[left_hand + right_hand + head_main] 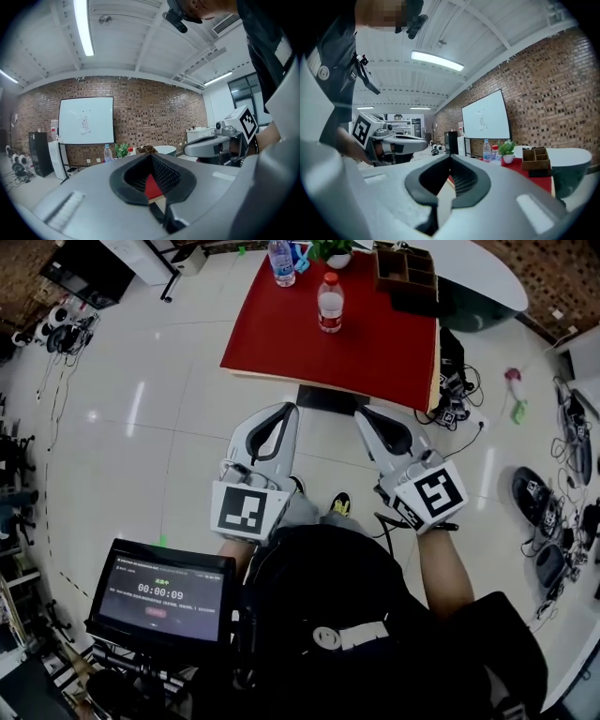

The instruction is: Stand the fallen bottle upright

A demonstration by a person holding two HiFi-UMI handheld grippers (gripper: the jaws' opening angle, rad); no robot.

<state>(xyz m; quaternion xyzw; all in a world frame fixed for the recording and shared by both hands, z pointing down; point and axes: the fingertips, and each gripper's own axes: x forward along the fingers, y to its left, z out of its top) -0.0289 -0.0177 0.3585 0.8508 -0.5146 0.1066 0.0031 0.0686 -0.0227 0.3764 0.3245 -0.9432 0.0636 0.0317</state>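
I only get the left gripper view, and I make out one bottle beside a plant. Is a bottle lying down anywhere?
Observer: None that I see. The head view shows two bottles on the red table, both upright: the far bottle by the plant, and a red-capped bottle nearer the person.
Operator: Are the grippers close to them?
Observer: No. The left gripper and right gripper both appear short of the table's near edge, touching nothing.
Operator: Is the right one holding something?
Observer: No. The right gripper view shows its jaws together with nothing between them.
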